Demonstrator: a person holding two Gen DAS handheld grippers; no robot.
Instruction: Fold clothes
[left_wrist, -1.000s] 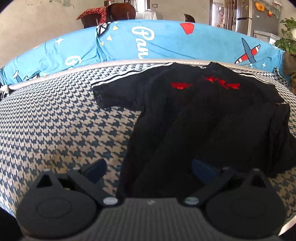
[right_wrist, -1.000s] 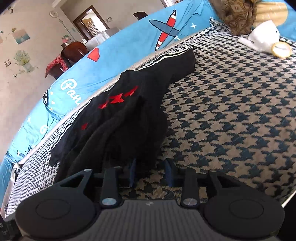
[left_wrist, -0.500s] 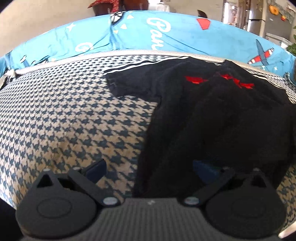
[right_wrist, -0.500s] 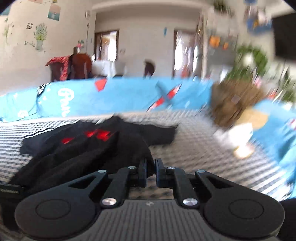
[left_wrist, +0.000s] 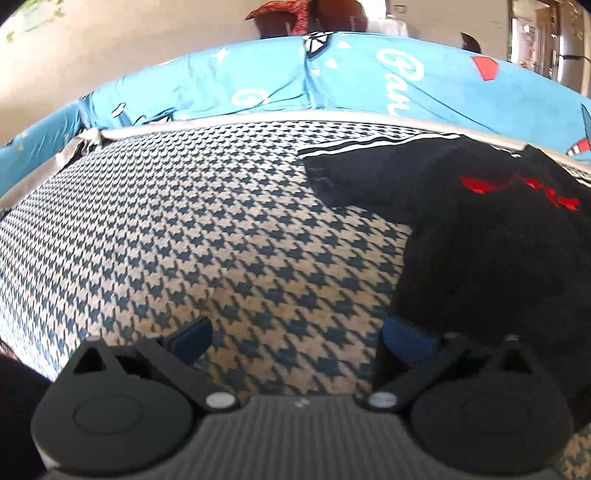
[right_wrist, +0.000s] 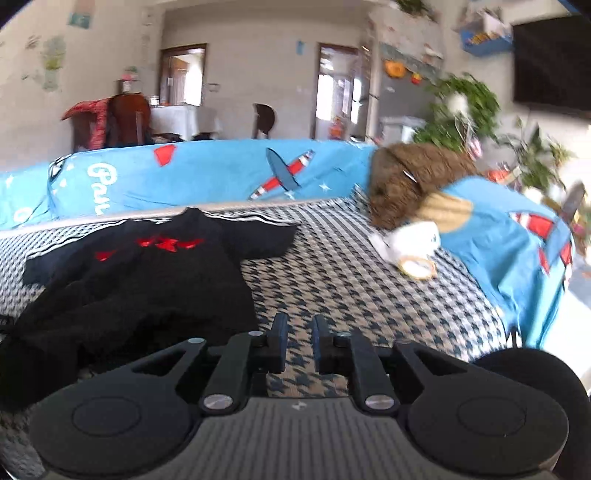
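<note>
Your left wrist camera tilts down close over the houndstooth cover (left_wrist: 207, 229). Your right wrist camera looks nearly level across the room. Both share the black shirt (left_wrist: 491, 236) (right_wrist: 147, 273) and blue backrest (left_wrist: 280, 85) (right_wrist: 221, 177).

From where I sit, the houndstooth sofa seat (right_wrist: 369, 291) is my landmark. Along its far edge runs a blue cover (right_wrist: 221, 177) printed with white lettering and a red-and-blue airplane; I see it in the left wrist view too (left_wrist: 280, 74). At the seat's right end a brown cushion (right_wrist: 410, 181) leans on the blue-covered armrest, with a white cloth (right_wrist: 410, 240) and a small round clock-like object (right_wrist: 417, 266) just below it on the seat. Beyond the sofa back I make out a dark chair draped with red cloth (right_wrist: 110, 122), a white-covered table (right_wrist: 181, 120), two doorways and leafy green plants (right_wrist: 465, 107). A dark screen (right_wrist: 550, 62) hangs on the wall at upper right.
</note>
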